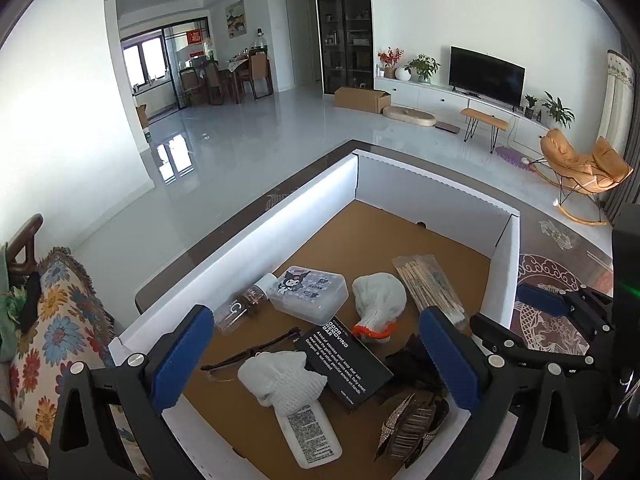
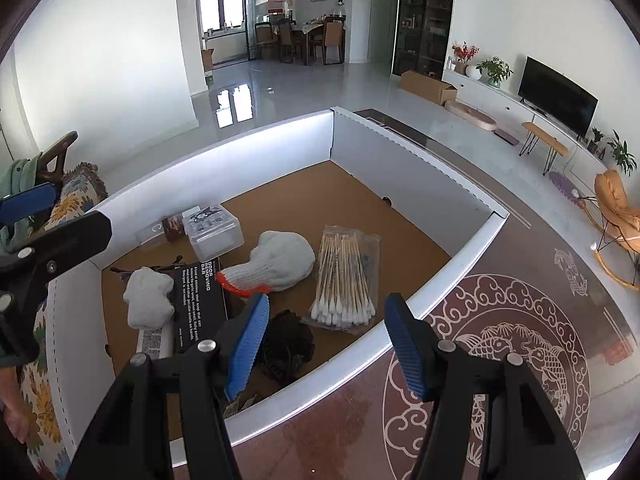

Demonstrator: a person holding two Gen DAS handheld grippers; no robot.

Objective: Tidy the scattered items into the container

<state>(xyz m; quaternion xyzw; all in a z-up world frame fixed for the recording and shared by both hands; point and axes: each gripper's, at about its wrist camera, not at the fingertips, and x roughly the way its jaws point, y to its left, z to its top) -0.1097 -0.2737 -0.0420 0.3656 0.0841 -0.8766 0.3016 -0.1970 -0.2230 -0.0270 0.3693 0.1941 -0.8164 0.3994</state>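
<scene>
While both tools hover over the white container (image 1: 248,236), the left tool (image 1: 316,356) spread wide and the right tool (image 2: 326,340) part-open, neither grasping anything, the scattered items already lie inside it. No stray item shows on the patterned surface (image 2: 520,320), so the sound move, I judge, is to lift clear without snagging the container's wall. A black card (image 1: 344,364) reads "ODOR REMOVING BAR"; the cotton swabs (image 2: 344,276) show no legible label.
</scene>
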